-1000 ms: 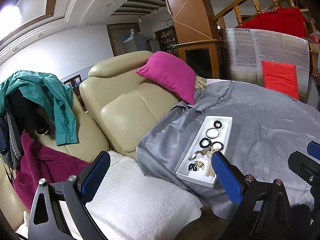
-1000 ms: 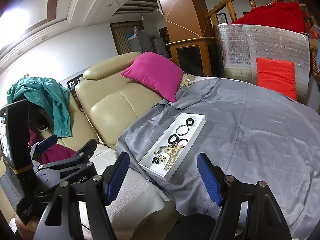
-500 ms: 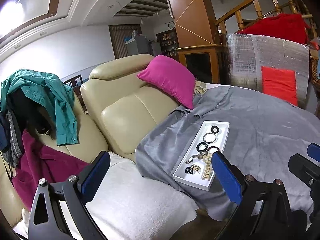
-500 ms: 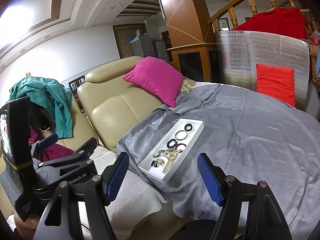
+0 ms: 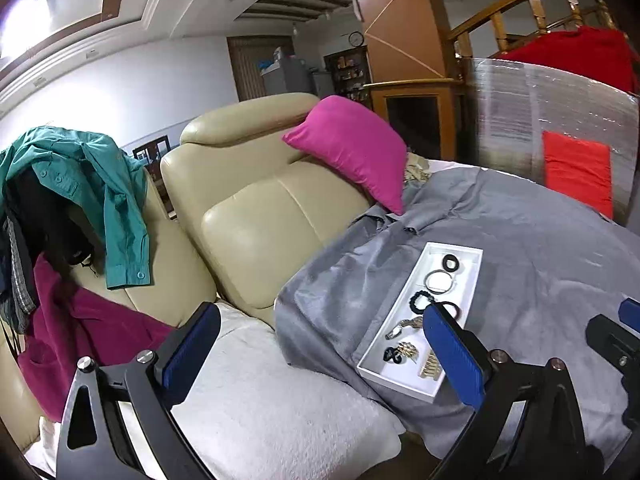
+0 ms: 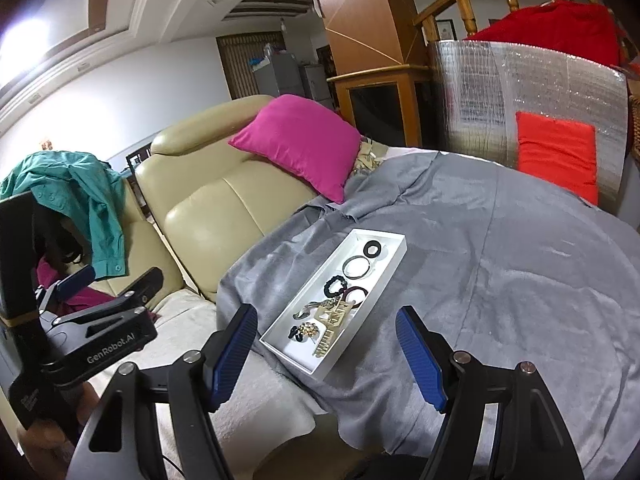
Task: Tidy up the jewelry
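A long white tray (image 5: 372,354) lies on a grey cloth (image 5: 540,248) and holds several pieces of jewelry: black hair ties (image 5: 451,262), a bangle (image 5: 439,281), a silver clip (image 5: 404,326) and gold clips (image 5: 430,368). It also shows in the right wrist view (image 6: 394,258). My left gripper (image 5: 320,356) is open and empty, with the tray beside its right finger. My right gripper (image 6: 326,354) is open and empty, just short of the tray's near end.
A beige leather sofa (image 5: 256,216) stands behind, with a pink cushion (image 5: 352,150), a teal shirt (image 5: 100,184) and a magenta cloth (image 5: 80,332). A white towel (image 5: 272,412) lies at the near left. A foil panel with a red cushion (image 6: 556,156) stands at the far right.
Both grippers have drifted slightly; the tray sits a little lower and nearer in both views. Both stay open and empty.
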Demonstrator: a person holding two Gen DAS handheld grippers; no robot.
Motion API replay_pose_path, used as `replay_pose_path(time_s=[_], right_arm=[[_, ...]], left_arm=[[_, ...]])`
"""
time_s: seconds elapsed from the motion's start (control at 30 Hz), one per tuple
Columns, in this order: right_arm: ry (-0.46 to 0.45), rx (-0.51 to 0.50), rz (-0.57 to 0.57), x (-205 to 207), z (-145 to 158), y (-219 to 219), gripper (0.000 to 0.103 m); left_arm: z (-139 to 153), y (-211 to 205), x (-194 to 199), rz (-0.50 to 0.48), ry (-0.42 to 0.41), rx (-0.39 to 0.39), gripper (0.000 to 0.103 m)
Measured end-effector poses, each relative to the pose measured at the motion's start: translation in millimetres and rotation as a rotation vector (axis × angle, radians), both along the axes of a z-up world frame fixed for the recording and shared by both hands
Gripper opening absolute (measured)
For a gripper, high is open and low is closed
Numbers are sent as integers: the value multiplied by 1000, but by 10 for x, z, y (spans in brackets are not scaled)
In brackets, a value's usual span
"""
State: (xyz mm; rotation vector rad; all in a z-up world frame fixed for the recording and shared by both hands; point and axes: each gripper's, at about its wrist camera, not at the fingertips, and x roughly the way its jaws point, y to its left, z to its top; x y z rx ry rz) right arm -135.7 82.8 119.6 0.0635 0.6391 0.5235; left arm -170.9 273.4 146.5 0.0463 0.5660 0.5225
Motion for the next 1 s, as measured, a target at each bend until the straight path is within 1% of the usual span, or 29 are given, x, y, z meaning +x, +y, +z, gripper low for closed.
replay_pose_path(time_s=[0.23, 0.47, 0.8, 1.0], right_arm=[[7, 2, 3, 236, -66, 67, 75], [25, 10, 8, 470, -126, 131, 75], [21, -6, 39, 633, -163, 277, 75], [16, -13, 50, 646, -170, 334, 75]], left_arm=[[-104, 78, 191, 14, 35, -1, 101], [-146, 116, 291, 23, 43, 4, 101], [-180, 144, 393, 43, 53, -5, 101], [-174, 157, 396, 53, 50, -4, 101]])
